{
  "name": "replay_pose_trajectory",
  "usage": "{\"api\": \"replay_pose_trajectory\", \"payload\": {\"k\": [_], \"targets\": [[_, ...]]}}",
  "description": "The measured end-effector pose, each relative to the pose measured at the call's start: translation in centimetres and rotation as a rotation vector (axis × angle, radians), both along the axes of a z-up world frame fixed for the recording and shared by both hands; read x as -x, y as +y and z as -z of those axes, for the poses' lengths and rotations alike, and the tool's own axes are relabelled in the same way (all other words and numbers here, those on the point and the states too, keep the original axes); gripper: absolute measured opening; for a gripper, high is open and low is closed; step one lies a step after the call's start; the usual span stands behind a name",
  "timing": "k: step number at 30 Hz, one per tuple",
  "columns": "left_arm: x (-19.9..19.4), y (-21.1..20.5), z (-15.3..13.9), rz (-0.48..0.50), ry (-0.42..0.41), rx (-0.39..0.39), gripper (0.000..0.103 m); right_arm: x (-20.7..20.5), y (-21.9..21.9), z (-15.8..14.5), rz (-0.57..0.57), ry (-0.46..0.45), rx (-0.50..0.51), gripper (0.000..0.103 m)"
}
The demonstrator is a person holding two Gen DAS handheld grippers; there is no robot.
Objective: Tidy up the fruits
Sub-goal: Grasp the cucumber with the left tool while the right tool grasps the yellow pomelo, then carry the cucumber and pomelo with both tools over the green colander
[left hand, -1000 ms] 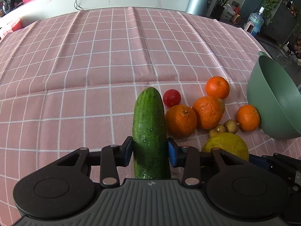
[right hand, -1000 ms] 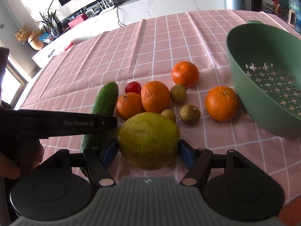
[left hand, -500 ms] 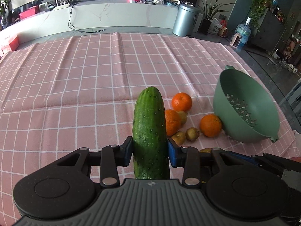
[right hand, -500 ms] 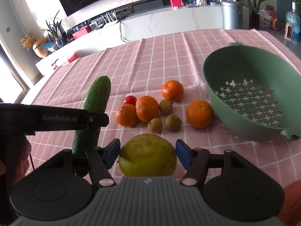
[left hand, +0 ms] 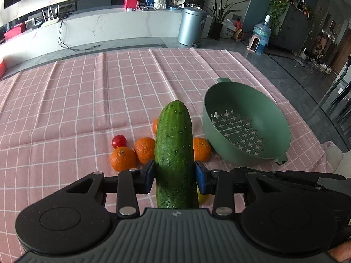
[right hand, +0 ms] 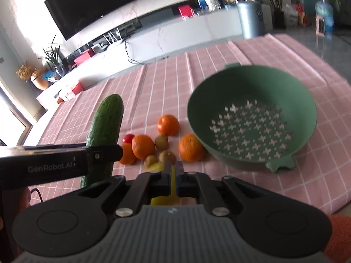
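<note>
**Inspector:** Left gripper (left hand: 174,171)?

**Assistant:** Closed to the width of the cucumber (left hand: 174,149), blue pads pressed on both flanks. Gripped toward the near end, with most of the length pointing forward. Judged a sensible hold: far tip free to enter a container first.

**Inspector:** Position?

**Assistant:** Raised clear of the pink checked tablecloth (left hand: 87,109), above the fruit cluster, just left of the green colander (left hand: 230,100).

**Inspector:** Right gripper (right hand: 173,171)?

**Assistant:** Nearly shut, only a slit left. Yellow visible through the slit and below it. Cannot tell whether gripped or merely lying underneath. Far too narrow for a whole fruit.

**Inspector:** Yellow fruit (right hand: 156,167)?

**Assistant:** Partly visible just past the fingertips, near the small brown fruits (right hand: 161,142). Resting place unclear.

**Inspector:** Remainder?

**Assistant:** 4 oranges (left hand: 123,159), 1 cherry tomato (left hand: 119,141) and 3 brown fruits on the cloth, bunched beside the colander. Colander empty, tilted toward the pile. Probably placed so for short transfers.

**Inspector:** Progress?

**Assistant:** Judged early. Nothing sorted yet.
</note>
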State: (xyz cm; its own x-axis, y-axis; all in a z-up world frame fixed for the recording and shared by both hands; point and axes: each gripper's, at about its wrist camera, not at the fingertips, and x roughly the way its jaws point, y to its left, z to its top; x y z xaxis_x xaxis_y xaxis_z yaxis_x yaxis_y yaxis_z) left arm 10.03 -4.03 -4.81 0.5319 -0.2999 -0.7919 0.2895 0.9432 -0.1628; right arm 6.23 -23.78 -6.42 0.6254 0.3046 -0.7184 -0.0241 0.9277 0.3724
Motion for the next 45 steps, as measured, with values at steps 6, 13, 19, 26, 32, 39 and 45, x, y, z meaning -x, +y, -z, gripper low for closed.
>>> {"api": "replay_pose_trajectory", "payload": {"k": [6, 13, 19, 26, 32, 39, 45], "targets": [[0.0, 1.8, 1.5, -0.064, 0.040, -0.003, 0.043, 0.9, 0.4, 1.2, -0.051, 0.019, -0.070, 0.063], [-0.4, 4.5, 2.0, -0.139, 0.047, 0.013, 0.043, -0.7, 3.3, 2.4, -0.075, 0.020, -0.034, 0.069], [-0.7, 6.6, 2.6, -0.177, 0.067, 0.037, 0.043, -2.3, 5.2, 5.0, -0.054, 0.119, -0.057, 0.073], [-1.1, 7.5, 3.1, -0.176, 0.091, 0.072, 0.043, -3.7, 5.1, 6.3, 0.021, 0.167, -0.025, 0.071], [-1.0, 7.9, 2.9, -0.173, 0.090, 0.098, 0.043, -3.8, 5.5, 6.6, 0.030, 0.182, 0.008, 0.062], [-0.6, 7.1, 2.0, -0.157, 0.076, 0.101, 0.043, -2.8, 5.5, 5.3, 0.011, 0.134, 0.008, 0.061], [-0.5, 4.9, -0.2, -0.108, 0.039, 0.127, 0.043, -1.3, 3.6, 1.2, -0.006, 0.017, 0.021, 0.061]]}}
